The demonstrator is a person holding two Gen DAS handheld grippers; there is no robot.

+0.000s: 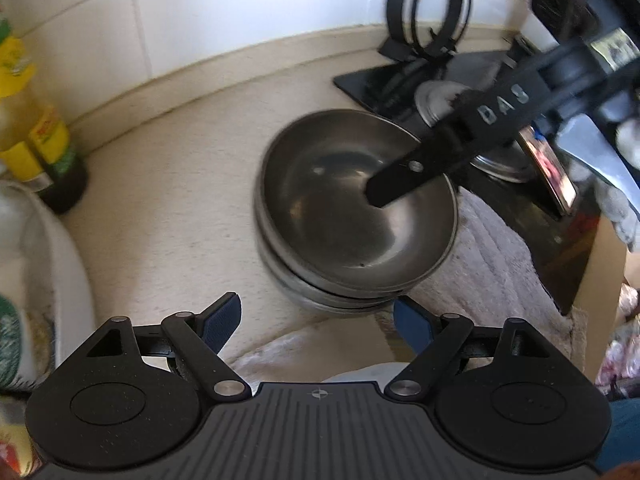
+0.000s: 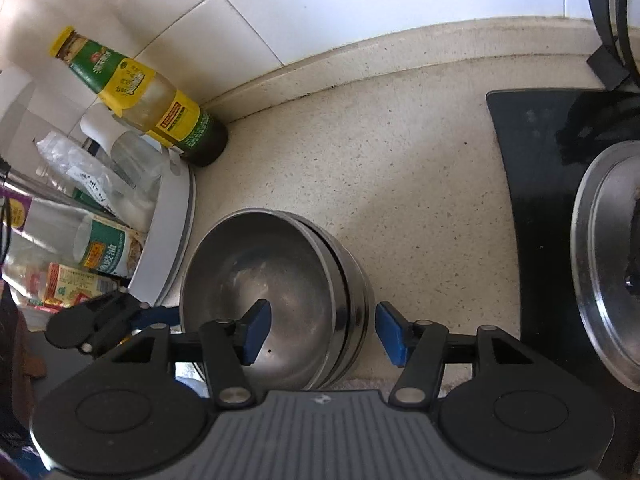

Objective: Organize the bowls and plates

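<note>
We found the stack of steel bowls (image 2: 276,296) standing on the speckled tabletop (image 2: 420,200), near a black mat (image 2: 532,184) that carried a steel lid (image 2: 600,264). The right claw (image 2: 320,330) was spread wide astride the top bowl's near rim, one finger inside the bowl, the other outside the stack, gripping nothing. The left claw (image 1: 316,320) hung wide and empty just short of the stack. We judged a bowl was either just nested or about to be taken; next, the right claw would need to shut on the rim or lift clear. A sauce bottle (image 2: 136,92) stood by the tiled wall.
</note>
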